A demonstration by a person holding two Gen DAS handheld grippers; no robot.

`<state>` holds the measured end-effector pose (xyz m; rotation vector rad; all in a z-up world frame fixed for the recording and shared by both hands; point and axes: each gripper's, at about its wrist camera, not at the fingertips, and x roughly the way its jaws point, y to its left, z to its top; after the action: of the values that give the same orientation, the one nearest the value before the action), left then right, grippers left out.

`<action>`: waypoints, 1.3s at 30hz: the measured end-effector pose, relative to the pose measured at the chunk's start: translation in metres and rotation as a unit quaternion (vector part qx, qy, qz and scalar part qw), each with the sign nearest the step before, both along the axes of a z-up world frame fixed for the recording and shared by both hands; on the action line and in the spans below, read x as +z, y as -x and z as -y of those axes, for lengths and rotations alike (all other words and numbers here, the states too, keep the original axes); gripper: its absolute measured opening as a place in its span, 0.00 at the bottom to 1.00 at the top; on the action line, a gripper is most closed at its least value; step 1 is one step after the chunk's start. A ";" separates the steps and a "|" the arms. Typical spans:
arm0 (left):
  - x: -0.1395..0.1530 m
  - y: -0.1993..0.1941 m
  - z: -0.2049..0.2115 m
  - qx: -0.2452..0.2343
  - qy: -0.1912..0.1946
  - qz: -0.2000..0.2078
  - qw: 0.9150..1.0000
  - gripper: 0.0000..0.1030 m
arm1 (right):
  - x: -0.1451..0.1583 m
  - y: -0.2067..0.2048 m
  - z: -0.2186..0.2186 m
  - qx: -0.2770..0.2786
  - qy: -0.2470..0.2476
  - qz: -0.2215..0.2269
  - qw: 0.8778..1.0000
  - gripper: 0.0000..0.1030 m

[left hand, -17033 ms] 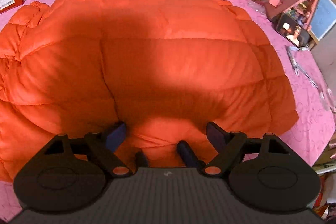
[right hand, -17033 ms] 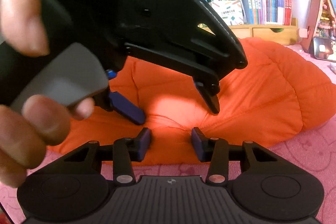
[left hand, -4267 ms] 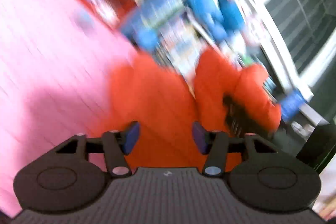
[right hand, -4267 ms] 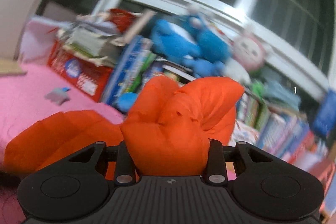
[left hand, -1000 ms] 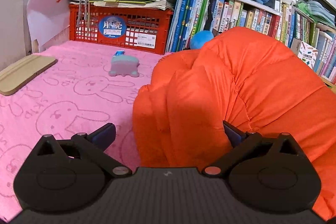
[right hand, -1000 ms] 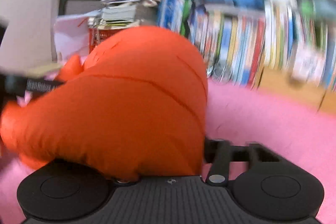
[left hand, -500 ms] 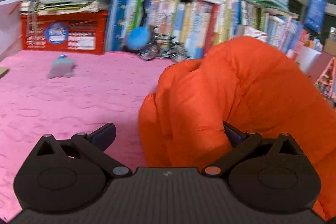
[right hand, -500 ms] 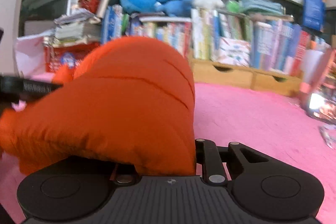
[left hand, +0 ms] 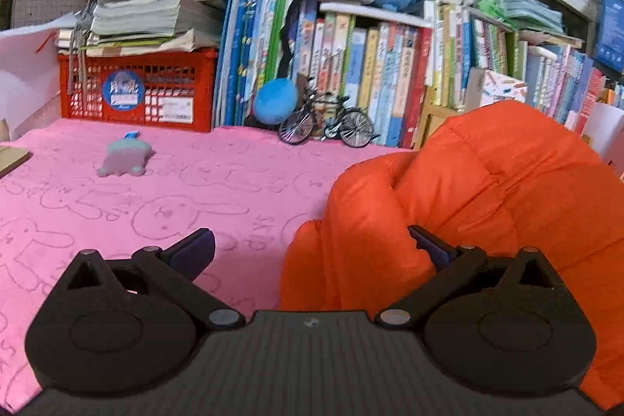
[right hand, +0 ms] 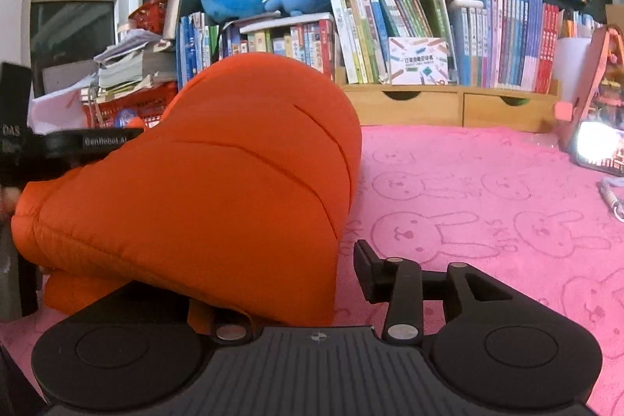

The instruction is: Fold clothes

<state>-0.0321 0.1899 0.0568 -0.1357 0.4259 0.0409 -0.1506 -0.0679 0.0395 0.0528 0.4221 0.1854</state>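
The puffy orange jacket [left hand: 487,190] lies bundled on the pink rabbit-print cloth [left hand: 156,205]. In the left wrist view my left gripper [left hand: 312,244] stands wide open. Its right finger [left hand: 429,244] rests against the jacket's folds, and its left finger hangs free over the cloth. In the right wrist view the jacket [right hand: 218,182] drapes over the left finger of my right gripper [right hand: 288,279] and hides it. The jaws are opening, and the right finger [right hand: 368,271] stands just clear of the jacket's edge. The left gripper's body [right hand: 89,141] shows behind the bundle.
A red crate [left hand: 136,92] topped with papers, rows of books, plush toys and a toy bicycle [left hand: 327,127] line the back. A small grey-blue toy [left hand: 124,160] lies on the cloth. Wooden drawers [right hand: 448,104] and a lit screen [right hand: 596,147] stand at the right.
Both views have swung to the right along the bookshelf. The right gripper's right finger, touching the jacket half a second ago, now stands apart from it. The left jaws stayed wide.
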 end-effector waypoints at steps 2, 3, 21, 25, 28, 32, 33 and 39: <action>0.002 0.003 -0.007 0.008 -0.012 0.000 1.000 1.00 | -0.001 0.002 -0.006 0.001 0.014 0.009 1.000 0.40; 0.004 0.007 -0.010 0.012 -0.021 0.002 1.000 1.00 | -0.001 0.003 -0.009 0.002 0.022 0.014 1.000 0.39; 0.067 0.173 0.091 -0.218 -0.325 0.200 0.898 1.00 | -0.006 0.023 -0.029 -0.005 0.084 0.079 0.993 0.30; 0.037 0.183 0.117 -0.301 -0.385 0.179 0.854 1.00 | -0.005 0.024 -0.028 -0.005 0.075 0.079 0.994 0.30; 0.019 0.176 0.128 -0.328 -0.414 0.161 0.834 0.99 | -0.005 0.023 -0.026 -0.003 0.065 0.075 0.995 0.30; 0.001 0.153 0.135 -0.328 -0.440 0.131 0.826 0.76 | -0.005 0.021 -0.022 -0.002 0.050 0.068 0.996 0.30; -0.003 0.148 0.134 -0.327 -0.440 0.114 0.828 0.71 | -0.005 0.020 -0.021 -0.003 0.046 0.064 0.997 0.30; -0.020 0.135 0.110 -0.299 -0.421 0.039 0.855 0.69 | -0.007 0.012 -0.005 -0.003 -0.005 0.023 1.000 0.31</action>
<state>-0.1667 0.0796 0.0363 0.8666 0.3211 -0.3913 -0.1629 -0.0624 0.0328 0.0588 0.3746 0.1829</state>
